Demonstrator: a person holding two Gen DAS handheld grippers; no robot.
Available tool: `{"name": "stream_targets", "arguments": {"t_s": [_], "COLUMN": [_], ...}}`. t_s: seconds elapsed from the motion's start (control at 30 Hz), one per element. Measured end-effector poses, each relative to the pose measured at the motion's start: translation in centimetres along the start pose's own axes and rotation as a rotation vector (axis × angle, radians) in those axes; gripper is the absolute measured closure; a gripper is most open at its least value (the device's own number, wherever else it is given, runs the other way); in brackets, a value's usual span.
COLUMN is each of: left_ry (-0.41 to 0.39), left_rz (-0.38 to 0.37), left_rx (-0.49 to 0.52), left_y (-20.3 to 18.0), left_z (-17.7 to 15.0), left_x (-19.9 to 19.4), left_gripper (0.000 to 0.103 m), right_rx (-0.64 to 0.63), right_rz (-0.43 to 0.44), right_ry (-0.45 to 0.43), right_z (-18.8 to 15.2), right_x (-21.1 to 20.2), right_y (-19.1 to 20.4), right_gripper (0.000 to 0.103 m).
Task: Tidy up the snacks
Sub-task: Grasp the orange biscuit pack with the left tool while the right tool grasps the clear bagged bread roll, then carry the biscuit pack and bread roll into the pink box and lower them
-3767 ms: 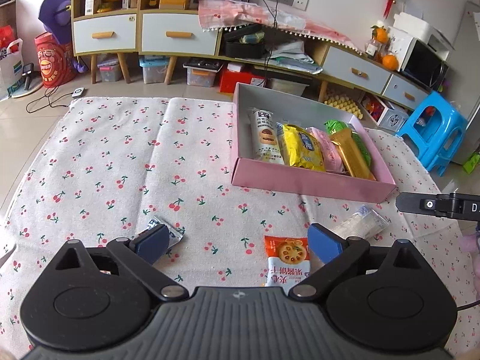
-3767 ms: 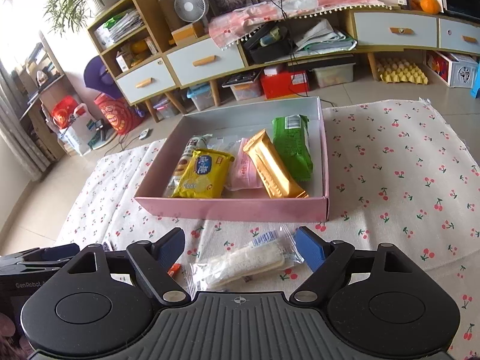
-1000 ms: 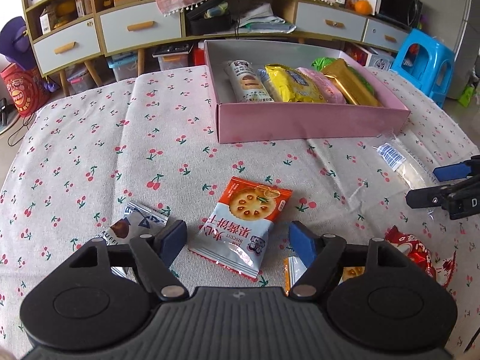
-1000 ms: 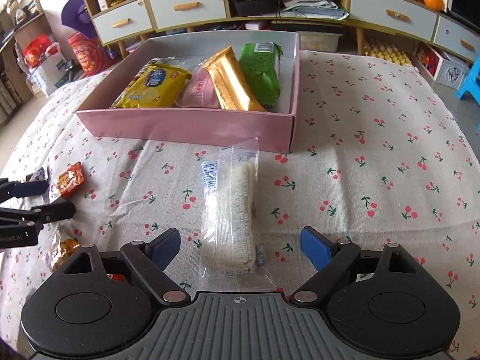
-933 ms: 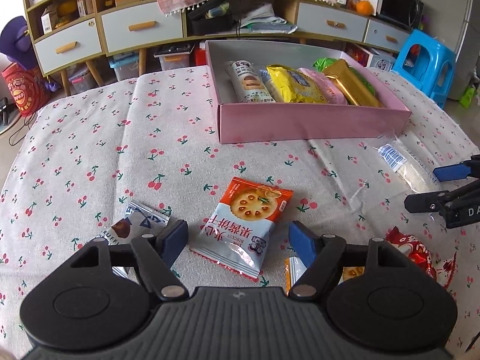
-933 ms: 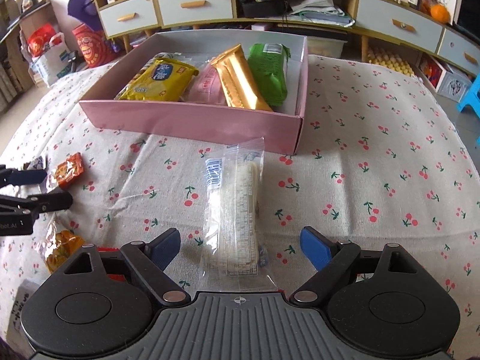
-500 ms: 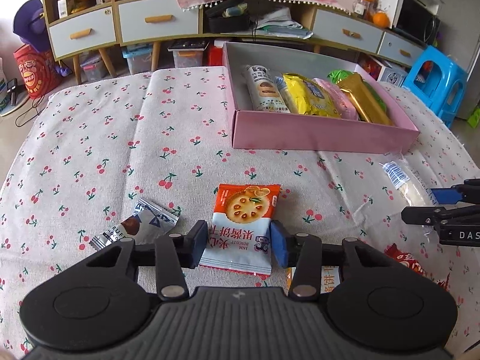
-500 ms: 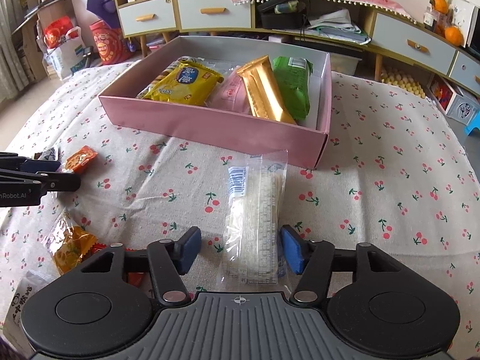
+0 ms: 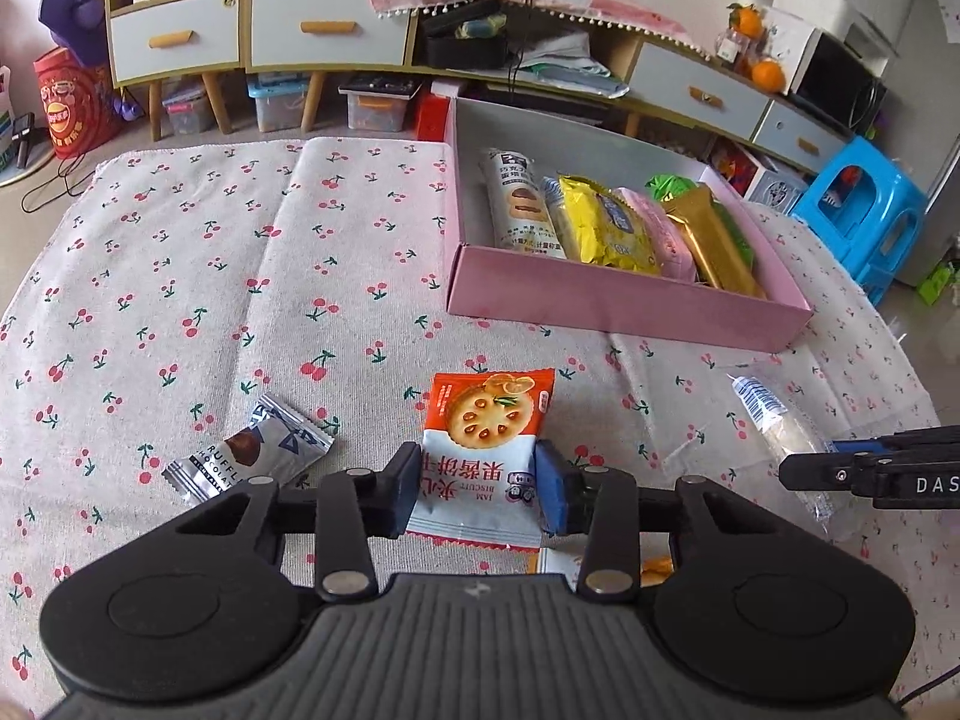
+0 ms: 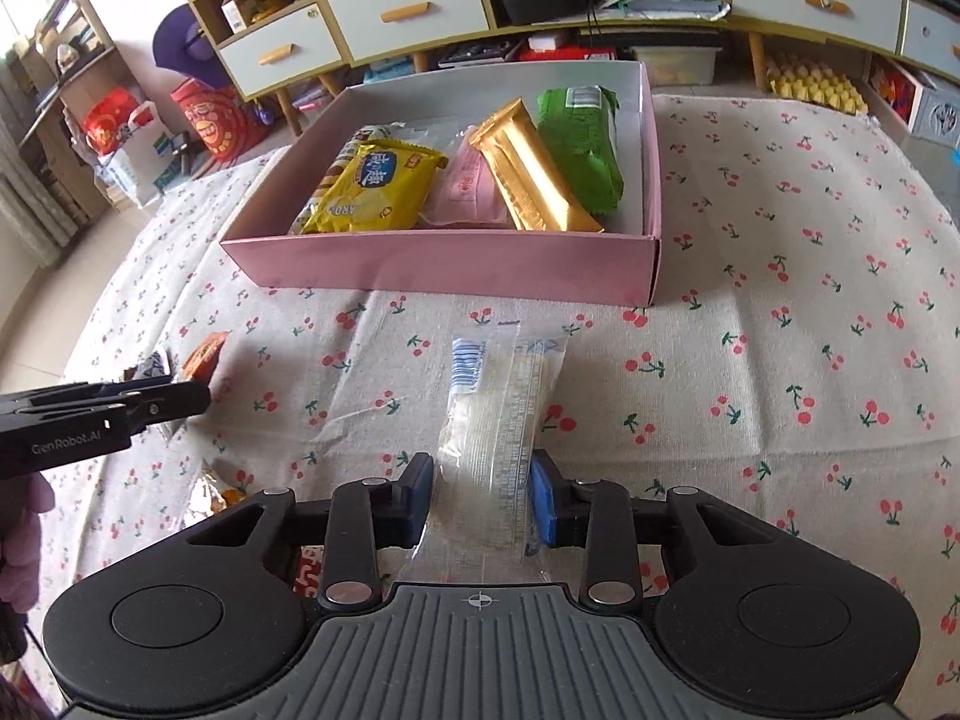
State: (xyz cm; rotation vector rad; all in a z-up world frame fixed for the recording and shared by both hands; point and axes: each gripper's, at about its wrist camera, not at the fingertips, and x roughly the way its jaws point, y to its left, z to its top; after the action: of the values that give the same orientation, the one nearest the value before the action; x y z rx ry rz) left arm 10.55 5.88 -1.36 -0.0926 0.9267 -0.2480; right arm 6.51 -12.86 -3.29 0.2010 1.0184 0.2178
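My left gripper point(image 9: 477, 489) is shut on an orange and white jam biscuit packet point(image 9: 483, 444), held just over the cherry-print cloth. My right gripper point(image 10: 482, 501) is shut on a clear-wrapped white rice bar point(image 10: 498, 414), also seen in the left wrist view point(image 9: 780, 432). The pink box point(image 9: 624, 312) lies ahead, holding a biscuit roll point(image 9: 519, 204), a yellow packet point(image 10: 372, 186), a pink packet point(image 10: 468, 189), a gold bar point(image 10: 531, 168) and a green packet point(image 10: 579, 144).
A silver truffle chocolate wrapper point(image 9: 252, 456) lies left of my left gripper. Small orange wrapped snacks point(image 10: 204, 354) lie on the cloth near the left gripper point(image 10: 108, 408). Drawers, shelves and a blue stool point(image 9: 864, 210) stand beyond the table.
Both grippers have closed from open: the left onto the jam biscuit packet, the right onto the clear rice bar. Both packets have risen slightly off the cloth.
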Motion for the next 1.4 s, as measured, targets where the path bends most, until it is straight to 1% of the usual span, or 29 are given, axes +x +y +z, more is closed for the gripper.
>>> {"name": "stream_targets", "arguments": {"t_s": [0.23, 0.43, 0.67, 0.8, 0.9, 1.07, 1.13, 1.27, 1.33, 1.4], "left_ry": [-0.019, -0.056, -0.11, -0.122, -0.137, -0.159, -0.172, -0.21, -0.21, -0.207], "left_rz": [-0.033, -0.06, -0.076, -0.059, -0.017, 0.054, 0.067, 0.064, 0.054, 0.051], "left_rx": [-0.037, -0.055, -0.075, -0.07, -0.05, -0.074, -0.088, -0.083, -0.085, -0.082], "left_y": [-0.2, -1.0, -2.5, -3.1, -3.3, -2.6, -2.2, -2.2, -2.2, -2.3], "left_z": [1.1, 2.5, 4.9, 6.4, 7.5, 8.2, 8.3, 8.1, 7.9, 7.9], "left_x": [-0.7, -1.0, -0.1, 1.2, 2.6, 4.4, 4.8, 4.7, 4.5, 4.2], "left_gripper": [0.066, 0.066, 0.066, 0.066, 0.066, 0.066, 0.065, 0.061, 0.057, 0.055], "right_rx": [0.085, 0.124, 0.162, 0.183, 0.197, 0.243, 0.261, 0.279, 0.281, 0.296], "right_rz": [0.076, 0.113, 0.131, 0.146, 0.15, 0.16, 0.166, 0.177, 0.176, 0.19], "right_ry": [0.026, -0.002, -0.048, -0.077, -0.106, -0.143, -0.155, -0.175, -0.177, -0.168], "right_z": [0.6, 1.6, 3.2, 4.3, 5.1, 6.2, 6.6, 7.5, 8.0, 8.6], "right_x": [-1.3, -2.5, -3.5, -4.0, -4.3, -3.9, -3.5, -2.6, -2.0, -1.3], "right_y": [-0.1, -0.2, -0.4, -0.6, -1.1, -2.6, -2.8, -3.0, -2.7, -2.5], "right_gripper": [0.071, 0.071, 0.071, 0.071, 0.071, 0.071, 0.071, 0.071, 0.071, 0.071]}}
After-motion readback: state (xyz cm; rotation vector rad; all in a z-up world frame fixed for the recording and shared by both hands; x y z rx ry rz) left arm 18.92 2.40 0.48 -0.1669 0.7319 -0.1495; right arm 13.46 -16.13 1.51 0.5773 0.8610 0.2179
